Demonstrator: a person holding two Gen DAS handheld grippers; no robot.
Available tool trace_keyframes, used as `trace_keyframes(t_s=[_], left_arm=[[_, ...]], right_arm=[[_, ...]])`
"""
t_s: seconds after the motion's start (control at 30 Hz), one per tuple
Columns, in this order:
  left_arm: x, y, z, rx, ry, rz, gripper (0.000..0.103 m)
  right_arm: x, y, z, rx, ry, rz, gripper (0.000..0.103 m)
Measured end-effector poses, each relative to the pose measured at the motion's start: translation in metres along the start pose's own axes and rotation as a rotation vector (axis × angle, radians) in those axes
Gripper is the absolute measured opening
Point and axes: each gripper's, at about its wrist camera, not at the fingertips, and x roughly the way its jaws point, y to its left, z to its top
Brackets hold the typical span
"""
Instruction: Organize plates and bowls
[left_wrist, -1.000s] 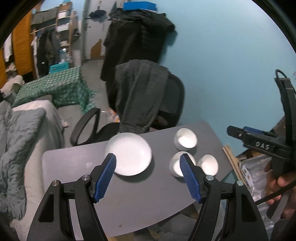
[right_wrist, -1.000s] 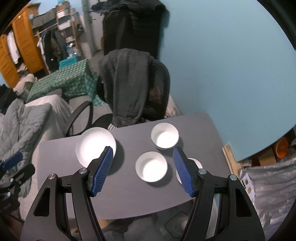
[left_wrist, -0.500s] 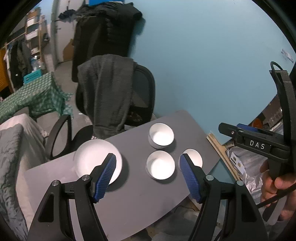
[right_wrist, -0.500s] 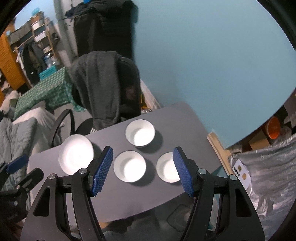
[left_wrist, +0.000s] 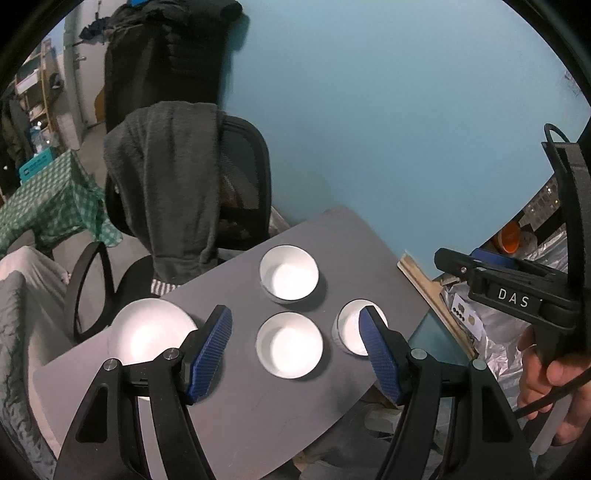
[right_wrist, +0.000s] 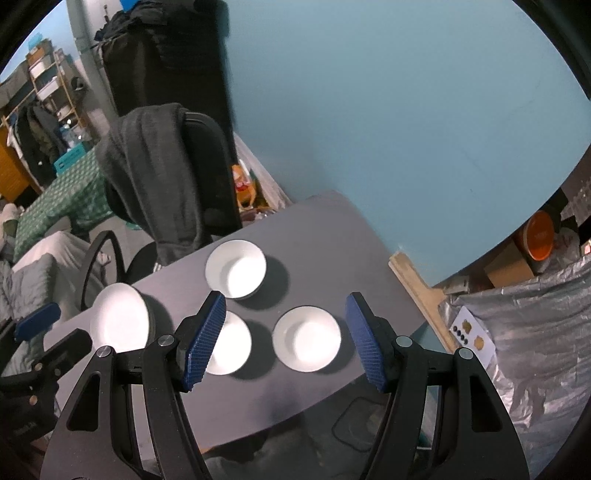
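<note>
Both grippers poised over dishes, nothing picked yet.
L gripper (left_wrist: 295, 354) and R gripper (right_wrist: 284, 339) wide open, empty; plate (left_wrist: 151, 330) at table's (left_wrist: 240, 406) 9 o'clock, three bowls (left_wrist: 289, 345) centre-right. Next: likely descend, straddle one rim.

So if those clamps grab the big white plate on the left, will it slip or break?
The wide white plate looks glazed and smooth, so probably slippery. It seems rigid and ceramic-like, likely breakable if dropped. Lying flat on the grey table, it shouldn't roll.

On the table (left_wrist: 236, 413): plate (left_wrist: 147, 332) left, 3 bowls (left_wrist: 290, 345) right; chair (left_wrist: 236, 177) behind.
</note>
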Motion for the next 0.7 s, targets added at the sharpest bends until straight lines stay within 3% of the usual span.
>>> trace_keyframes(t_s=[0.47,0.7], left_arm=[[0.044,-0.008,0.017,-0.064,0.061,0.060,0.073],[0.065,0.003,0.013,-0.178,0.095,0.072,0.073]], right_arm=[[0.039,-0.023,0.027,-0.049,0.062,0.029,0.066],[0.061,-0.027,0.038,-0.123,0.088,0.064,0.066]])
